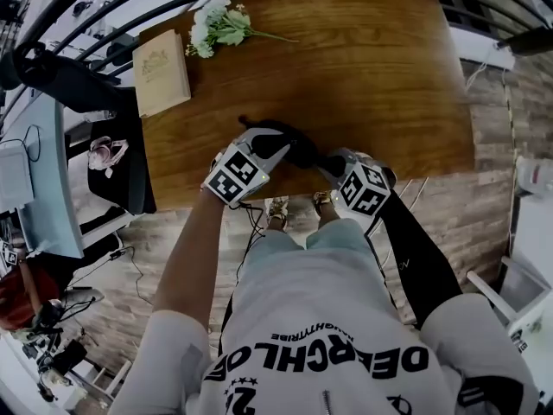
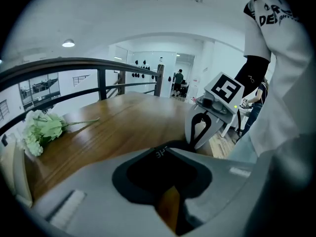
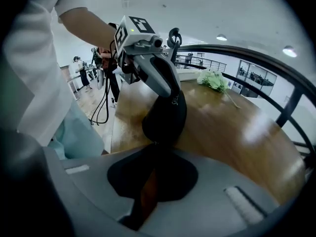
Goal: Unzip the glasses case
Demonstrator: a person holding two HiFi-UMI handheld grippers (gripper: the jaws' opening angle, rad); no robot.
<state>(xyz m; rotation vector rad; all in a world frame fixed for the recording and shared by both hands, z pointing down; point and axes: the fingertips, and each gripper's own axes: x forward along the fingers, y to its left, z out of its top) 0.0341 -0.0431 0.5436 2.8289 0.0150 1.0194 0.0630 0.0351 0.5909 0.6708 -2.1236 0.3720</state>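
Observation:
The black glasses case (image 1: 298, 148) lies near the front edge of the wooden table (image 1: 371, 76). My left gripper (image 1: 278, 148) is shut on the case's left end; in the right gripper view its fingers (image 3: 165, 80) clamp the case (image 3: 166, 113) from above. My right gripper (image 1: 329, 164) is shut at the case's right end, where the narrow tip with the zipper pull (image 3: 156, 143) runs between its jaws. In the left gripper view the case (image 2: 160, 154) fills the jaw gap, and the right gripper (image 2: 200, 127) stands just beyond it.
A cream book (image 1: 161, 72) and a bunch of pale flowers (image 1: 216, 26) lie at the table's far left corner. A dark curved railing (image 1: 104, 15) runs behind the table. The table's front edge (image 1: 415, 173) is right under my grippers. People stand far off (image 2: 178, 78).

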